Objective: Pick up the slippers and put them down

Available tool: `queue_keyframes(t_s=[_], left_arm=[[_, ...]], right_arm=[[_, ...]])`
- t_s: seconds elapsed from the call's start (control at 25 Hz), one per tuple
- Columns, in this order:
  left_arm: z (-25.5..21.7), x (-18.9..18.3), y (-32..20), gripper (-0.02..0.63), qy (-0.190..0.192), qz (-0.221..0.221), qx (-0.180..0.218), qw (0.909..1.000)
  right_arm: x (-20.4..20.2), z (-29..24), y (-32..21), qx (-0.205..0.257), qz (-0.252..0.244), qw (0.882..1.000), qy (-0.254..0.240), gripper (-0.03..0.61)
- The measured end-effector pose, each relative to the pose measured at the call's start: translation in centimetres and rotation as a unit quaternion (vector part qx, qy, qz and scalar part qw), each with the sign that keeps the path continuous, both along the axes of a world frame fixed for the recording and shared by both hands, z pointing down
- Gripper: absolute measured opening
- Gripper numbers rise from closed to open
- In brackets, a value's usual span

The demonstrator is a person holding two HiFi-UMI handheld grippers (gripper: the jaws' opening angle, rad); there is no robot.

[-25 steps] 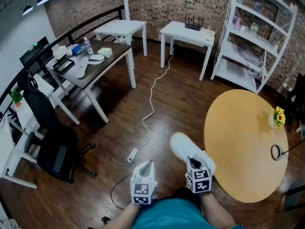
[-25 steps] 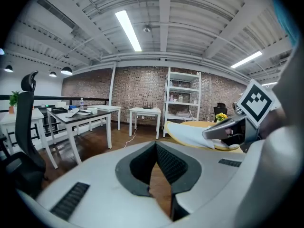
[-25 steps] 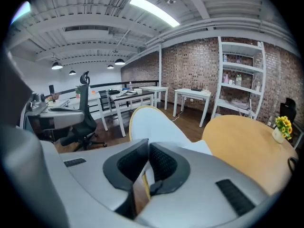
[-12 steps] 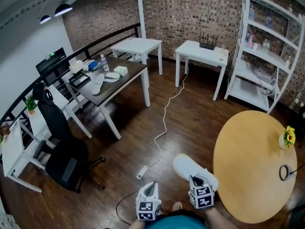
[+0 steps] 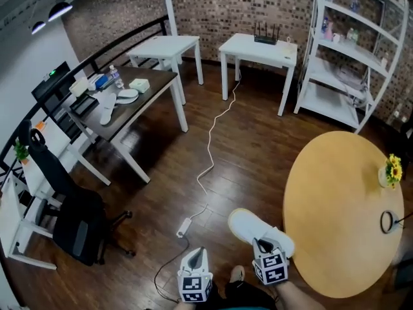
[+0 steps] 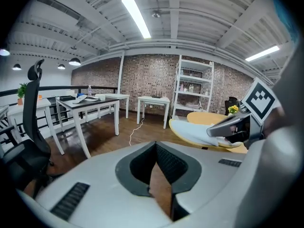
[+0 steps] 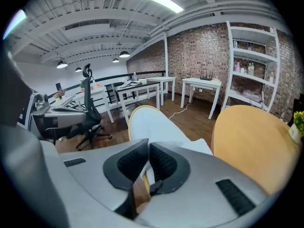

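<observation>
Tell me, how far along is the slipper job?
Done: one white slipper is up off the floor. In hand: the right claw is shut on its edge, holding it beside the round yellow table. The left claw is shut, with nothing in it. Left: setting this slipper down. What may be a second slipper lies on the dark table, untouched.
</observation>
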State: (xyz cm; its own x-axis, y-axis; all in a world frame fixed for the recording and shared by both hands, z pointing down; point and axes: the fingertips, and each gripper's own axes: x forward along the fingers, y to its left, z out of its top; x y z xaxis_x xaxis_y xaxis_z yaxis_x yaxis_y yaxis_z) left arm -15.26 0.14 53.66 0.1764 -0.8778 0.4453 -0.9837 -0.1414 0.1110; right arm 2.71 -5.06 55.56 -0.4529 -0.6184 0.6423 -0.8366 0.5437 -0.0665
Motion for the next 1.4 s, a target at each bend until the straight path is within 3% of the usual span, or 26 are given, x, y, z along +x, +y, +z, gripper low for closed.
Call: queue_keyframes(t_s=[0.2,0.4,0.68,0.92,1.12,1.4], left_arm=[[4.9,0.0,-2.2,0.005,0.014,0.024,-0.032,0.9991],[8.5,-1.2,-5.1,0.005,0.014,0.04,-0.028,0.9987],[13.4,-4.1,-6.3,0.005,0.039,0.041,-0.036,0.9978],[16.8,-6.6,-7.1,0.005,0.035,0.055,-0.05,0.9967],[20.3,-7.9,-8.2,0.005,0.033,0.041,-0.067,0.9963],[29.3,-8.4,-13.6,0.005,0.037,0.013,-0.079,0.9961]], right_arm=[[-0.4,4.0,-2.1,-0.015,0.03,0.999,0.007,0.025],[-2.2,8.7,-4.2,-0.028,0.046,0.999,-0.003,0.025],[-5.5,15.8,-4.9,-0.062,0.063,0.996,-0.014,0.026],[-8.5,19.6,-5.9,-0.082,0.074,0.994,-0.014,0.026],[-9.1,23.9,-8.0,-0.089,0.076,0.993,-0.013,0.026],[-9.8,34.2,-13.7,-0.106,0.045,0.993,-0.002,0.028]])
